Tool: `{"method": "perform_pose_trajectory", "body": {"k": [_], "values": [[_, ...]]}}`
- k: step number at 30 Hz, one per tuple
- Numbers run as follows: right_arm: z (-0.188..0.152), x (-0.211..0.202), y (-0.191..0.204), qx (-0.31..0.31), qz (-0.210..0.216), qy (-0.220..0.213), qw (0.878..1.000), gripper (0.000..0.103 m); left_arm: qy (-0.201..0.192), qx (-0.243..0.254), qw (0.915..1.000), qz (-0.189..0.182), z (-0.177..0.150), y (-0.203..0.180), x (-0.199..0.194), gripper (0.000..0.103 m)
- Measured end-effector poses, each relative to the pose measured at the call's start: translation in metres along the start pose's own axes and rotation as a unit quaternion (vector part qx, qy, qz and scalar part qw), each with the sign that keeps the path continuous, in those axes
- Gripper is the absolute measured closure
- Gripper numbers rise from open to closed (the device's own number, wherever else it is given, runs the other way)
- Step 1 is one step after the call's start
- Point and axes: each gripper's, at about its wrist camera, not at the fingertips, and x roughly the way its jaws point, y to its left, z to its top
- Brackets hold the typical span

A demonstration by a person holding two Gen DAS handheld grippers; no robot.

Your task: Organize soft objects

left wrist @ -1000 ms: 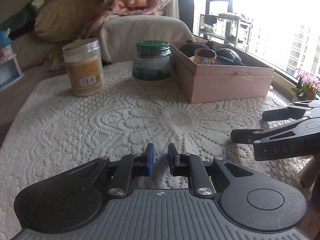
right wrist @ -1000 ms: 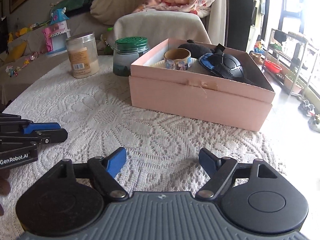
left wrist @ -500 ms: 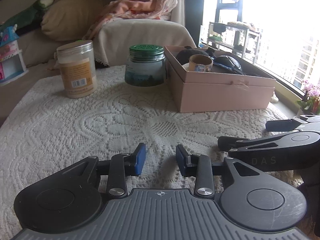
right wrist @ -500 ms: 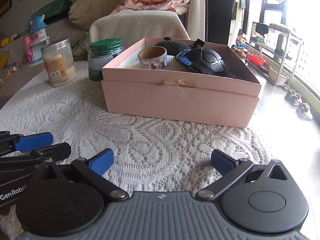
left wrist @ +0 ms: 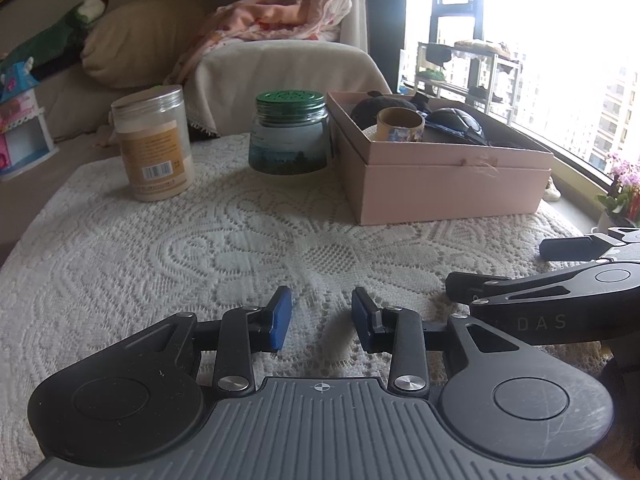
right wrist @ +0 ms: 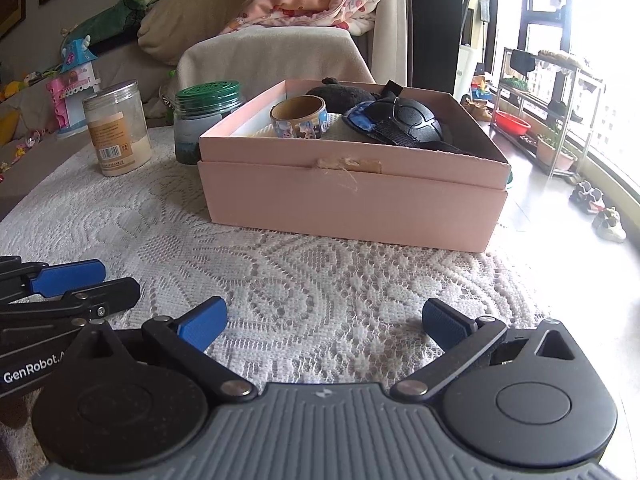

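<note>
A pink cardboard box (right wrist: 352,196) stands on the lace tablecloth (right wrist: 304,284); it also shows in the left wrist view (left wrist: 448,184). In it lie a black plush (right wrist: 340,94), a black and blue pad (right wrist: 396,120) and a tape roll (right wrist: 300,120). My right gripper (right wrist: 323,324) is wide open and empty, low over the cloth in front of the box. My left gripper (left wrist: 321,316) is open a little and empty, over the cloth left of the right gripper (left wrist: 560,284).
A clear jar with an orange label (left wrist: 154,144) and a green-lidded glass jar (left wrist: 290,136) stand on the cloth left of the box. A draped chair (left wrist: 280,72) and a sofa with pillows lie behind. The table edge drops off at right (right wrist: 560,264).
My left gripper has opened from nearly shut to a small gap. My right gripper has opened wider and moved nearer the box front.
</note>
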Motion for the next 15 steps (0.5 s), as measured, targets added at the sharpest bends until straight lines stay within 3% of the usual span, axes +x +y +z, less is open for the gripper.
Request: {"method": "perform_pose_trajectory", "body": {"k": [15], "values": [[-0.0004,0.0003,0.0003,0.002,-0.001,0.000,1.000,0.000,0.000,0.000,1.0000,0.000,0.0001,0.0002,0.0001,0.066]]}}
